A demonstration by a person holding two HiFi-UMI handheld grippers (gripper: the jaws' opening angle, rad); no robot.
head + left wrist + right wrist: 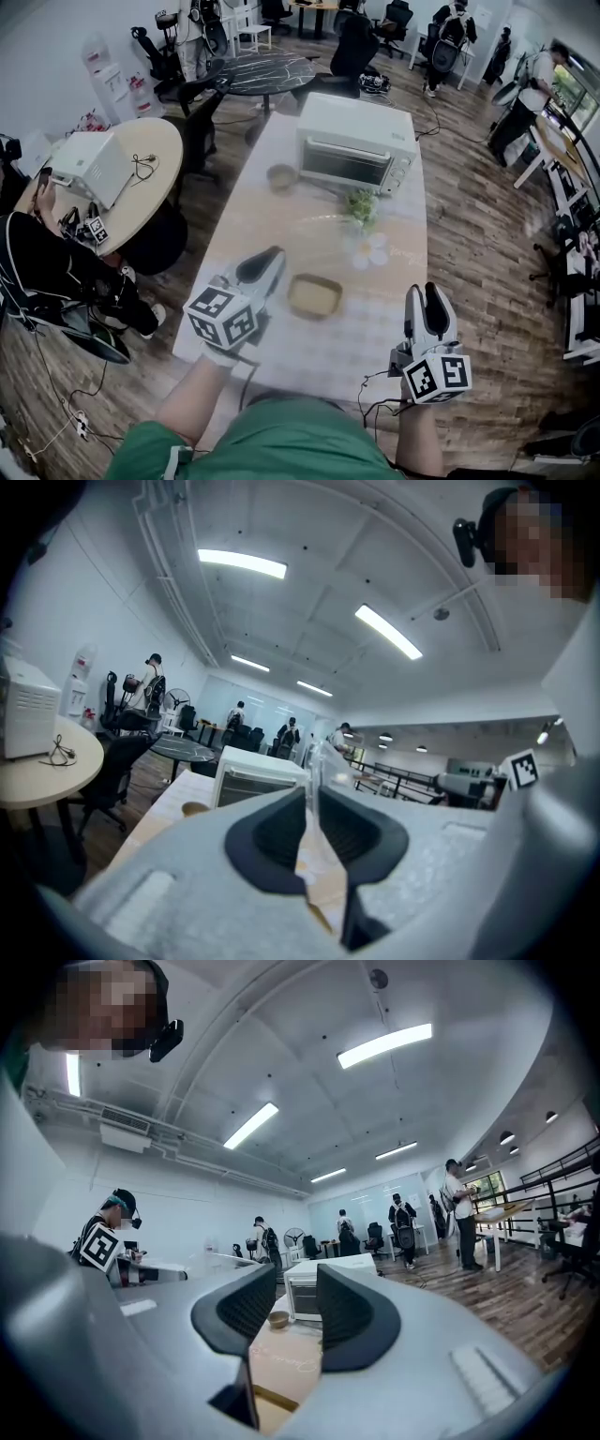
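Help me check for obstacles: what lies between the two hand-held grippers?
A tan dish, nearer the left hand-held gripper than the right hand-held gripper; the head view shows it.

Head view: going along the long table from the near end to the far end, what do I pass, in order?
In order: tan square dish → white flower → green sprigs → white toaster oven, then past the table's end, the dark round table.

Open office: swivel chairs [396,16], desks [148,150], wood floor [478,187].
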